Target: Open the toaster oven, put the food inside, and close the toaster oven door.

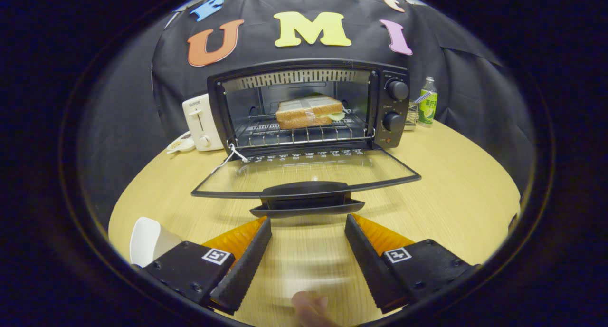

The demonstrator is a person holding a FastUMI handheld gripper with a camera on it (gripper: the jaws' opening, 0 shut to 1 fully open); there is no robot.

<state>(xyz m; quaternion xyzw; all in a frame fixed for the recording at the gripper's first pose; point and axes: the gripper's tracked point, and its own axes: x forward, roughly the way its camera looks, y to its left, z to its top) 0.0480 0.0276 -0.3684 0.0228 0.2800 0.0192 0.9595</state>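
A black toaster oven [389, 103] stands at the back of the round wooden table [456, 198]. Its glass door [304, 172] lies folded down flat toward me, with the door handle [306, 198] at its near edge. A sandwich [308, 112] of toasted bread rests on the wire rack [294, 134] inside the oven. My gripper [308, 222] is open, nothing between its fingers. The fingertips sit just short of the door handle, one on each side of it, low over the table.
A white pop-up toaster [202, 122] stands left of the oven, with a small white dish [180, 145] in front of it. A green bottle [428, 101] stands at the oven's right. A white plate [147, 241] lies by the left finger. A fingertip [311, 310] shows below.
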